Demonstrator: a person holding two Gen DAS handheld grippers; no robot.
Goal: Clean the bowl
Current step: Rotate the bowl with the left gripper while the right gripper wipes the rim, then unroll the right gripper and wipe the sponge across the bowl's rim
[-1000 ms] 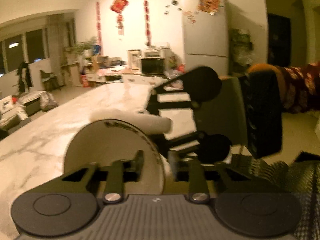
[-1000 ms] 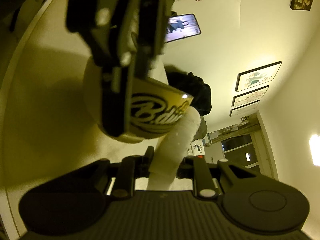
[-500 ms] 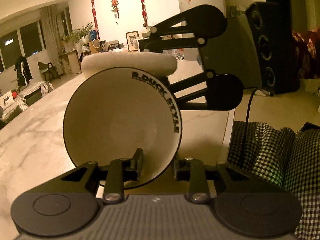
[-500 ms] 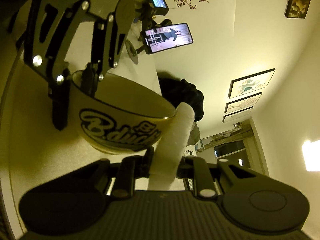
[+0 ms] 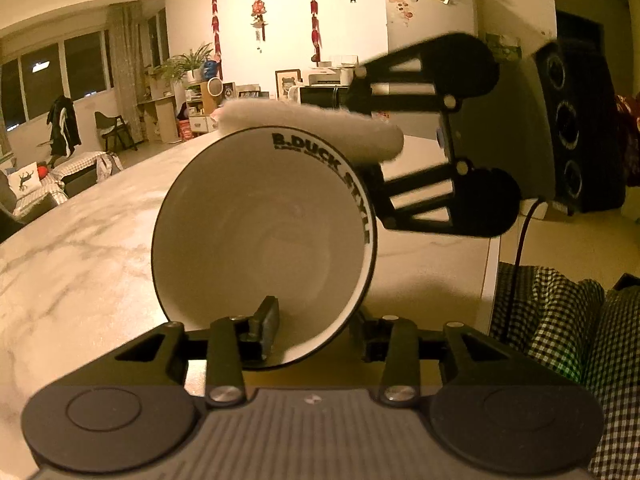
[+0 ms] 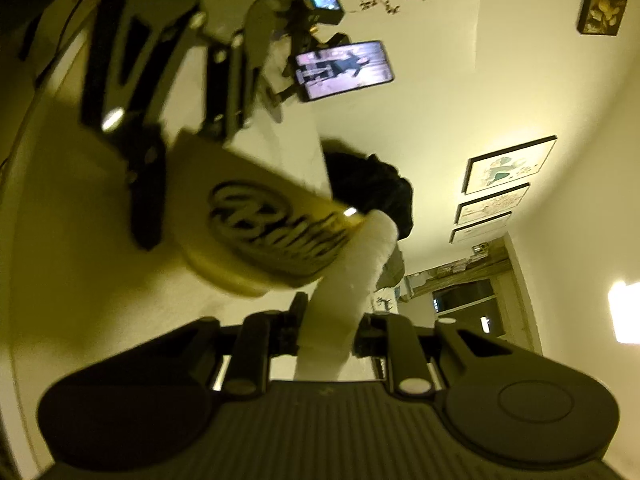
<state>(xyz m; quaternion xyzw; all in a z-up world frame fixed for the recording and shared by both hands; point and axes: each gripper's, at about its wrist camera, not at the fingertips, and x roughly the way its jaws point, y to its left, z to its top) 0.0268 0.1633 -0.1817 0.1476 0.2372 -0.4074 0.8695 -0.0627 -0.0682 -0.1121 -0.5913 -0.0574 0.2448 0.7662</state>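
Item: bowl (image 5: pixel 264 236). White inside with a dark rim line and black "B.DUCK STYLE" lettering under the rim; yellow outside with a black script logo, as the right wrist view shows. It is tipped on its side, mouth toward the left wrist camera, above the marbled bench (image 5: pixel 76 264); whether its lower edge touches the bench cannot be told.

Item: left tool (image 5: pixel 316 330). Its jaws straddle the bowl's lower rim, one finger inside the bowl, the other outside and partly hidden. The jaws are opening, at a narrow-to-middling spread, with the rim between them. The inner pad lies at the wall; whether it presses cannot be told.

Item: right tool (image 6: pixel 326 330). Jaws drawn narrow, clamped on a white rolled cloth (image 6: pixel 348 280). In the left wrist view it comes in from the right side.

Item: white rolled cloth. Thick, fuzzy, roughly cylindrical. It projects forward from the right tool, and its far end lies against the bowl's rim at the top edge, across the lettering side.

Surroundings: checked fabric (image 5: pixel 560 320) at the bench's right edge; a black speaker (image 5: pixel 576 128) beyond; a phone (image 6: pixel 344 68) with a lit screen on a stand; framed pictures (image 6: pixel 500 184) on the wall.
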